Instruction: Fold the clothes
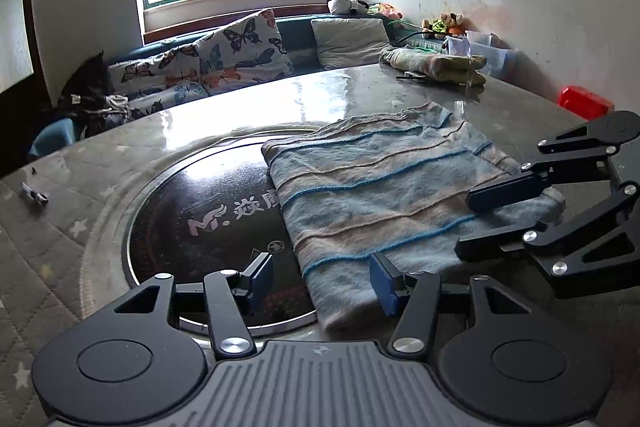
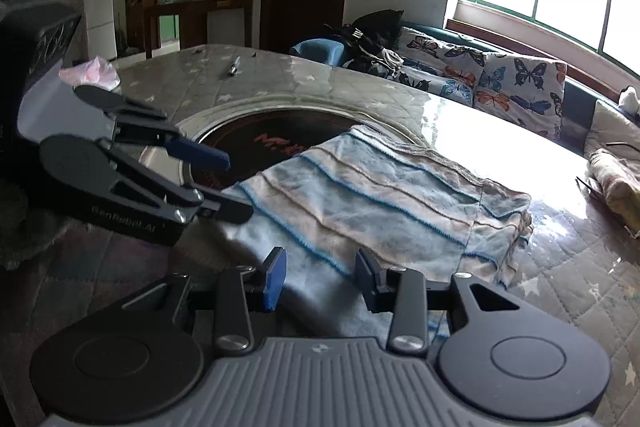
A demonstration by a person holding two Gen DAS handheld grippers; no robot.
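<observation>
Folded striped knit garment (image 1: 384,195) lies flat on the table (image 1: 240,115), partly over the round dark inset hotplate (image 1: 208,219). Left gripper (image 1: 322,279) spread wide, garment's near corner between its fingers, ungrasped. Right gripper (image 2: 320,277) also spread, over the near edge.

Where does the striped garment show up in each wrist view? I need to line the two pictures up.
Left wrist view: the striped garment lies centre to right, partly covering the round black hotplate, with its near edge between this gripper's jaws.
Right wrist view: the striped garment lies across the centre, its near edge between this gripper's jaws.
Shared landmark: the round black hotplate set in the table, with the butterfly cushions behind it.
</observation>
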